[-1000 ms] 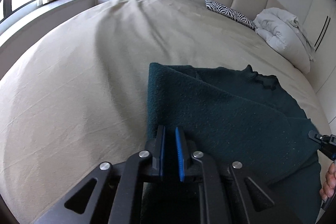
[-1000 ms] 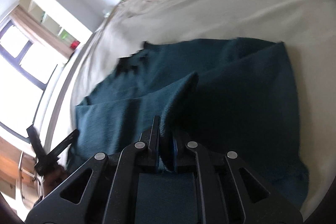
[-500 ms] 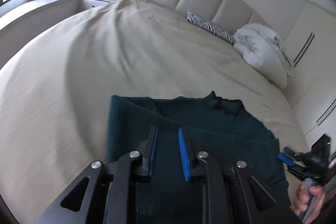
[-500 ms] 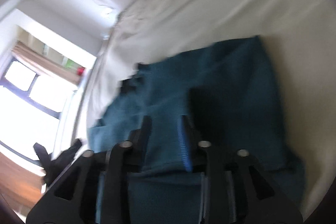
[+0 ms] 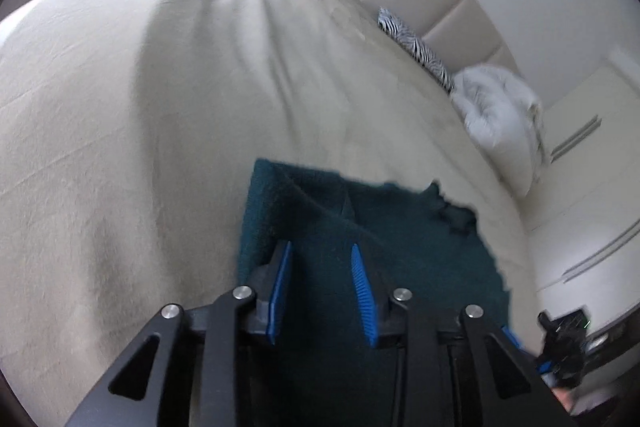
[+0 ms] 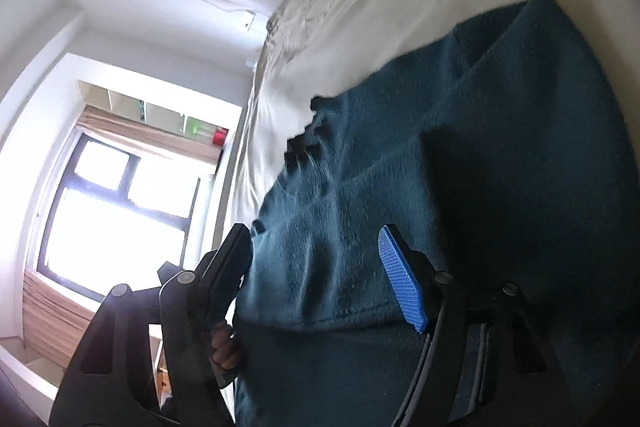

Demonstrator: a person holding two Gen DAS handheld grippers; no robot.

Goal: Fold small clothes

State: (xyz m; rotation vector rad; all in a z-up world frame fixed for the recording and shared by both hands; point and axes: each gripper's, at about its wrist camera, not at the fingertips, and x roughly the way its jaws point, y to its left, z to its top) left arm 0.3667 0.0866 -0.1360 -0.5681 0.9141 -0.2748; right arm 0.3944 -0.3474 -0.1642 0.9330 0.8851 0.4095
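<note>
A dark green sweater (image 5: 400,247) is lying folded on the bed (image 5: 140,127) near its foot edge. The left tool (image 5: 320,267) and right tool (image 6: 316,251) are hovering over it, their jaws just opening, gripping nothing.

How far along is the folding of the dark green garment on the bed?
Done: one fold is laid, a flap lying over the dark green garment on the bed. In hand: nothing; the left claw and right claw have just been opening, both empty. Left: probably further folds.
</note>
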